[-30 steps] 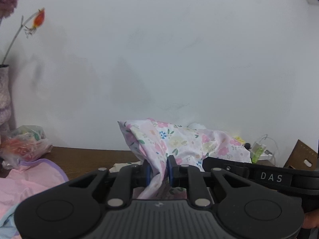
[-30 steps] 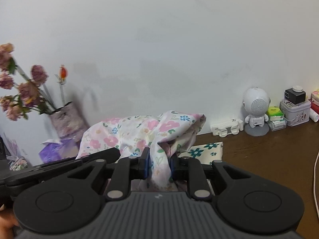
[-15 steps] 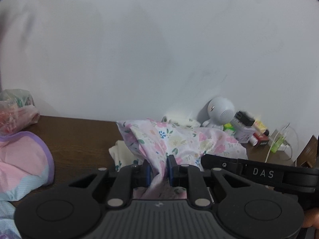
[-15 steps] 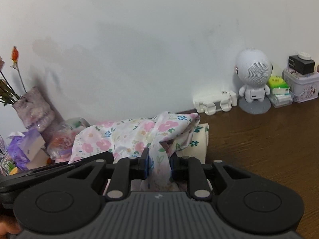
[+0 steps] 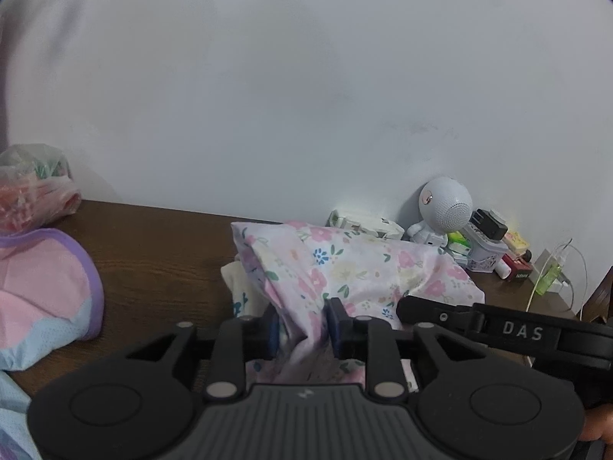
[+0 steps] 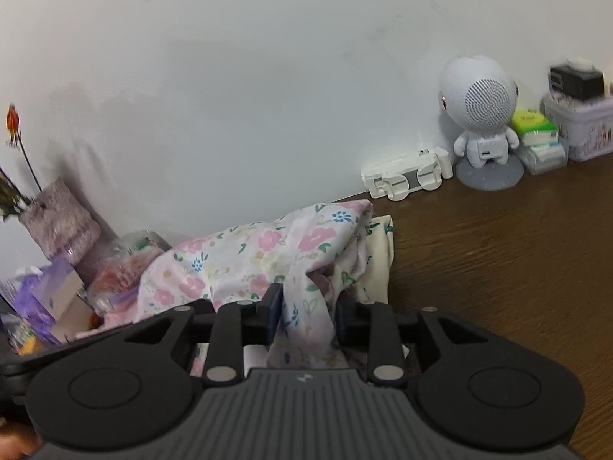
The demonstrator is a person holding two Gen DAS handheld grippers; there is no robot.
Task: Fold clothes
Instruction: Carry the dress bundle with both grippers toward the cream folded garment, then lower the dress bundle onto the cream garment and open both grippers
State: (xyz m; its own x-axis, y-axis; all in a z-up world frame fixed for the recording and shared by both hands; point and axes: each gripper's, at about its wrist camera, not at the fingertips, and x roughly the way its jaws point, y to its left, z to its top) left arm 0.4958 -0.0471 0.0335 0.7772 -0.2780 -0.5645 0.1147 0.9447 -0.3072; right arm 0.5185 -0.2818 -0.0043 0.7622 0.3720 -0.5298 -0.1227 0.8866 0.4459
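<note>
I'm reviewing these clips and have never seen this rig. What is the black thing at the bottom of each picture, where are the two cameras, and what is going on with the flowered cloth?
Each picture comes from a fisheye camera mounted on a hand-held two-finger gripper; a person holds one per hand. The black shape is the gripper's own body. The left gripper and right gripper each have a fold of the floral garment between their fingers, and both sets of jaws are opening, so the cloth looks about to be let go onto the brown table. A cream cloth lies under it. Also there: a pink and blue garment, a white robot-shaped speaker and a vase.
</note>
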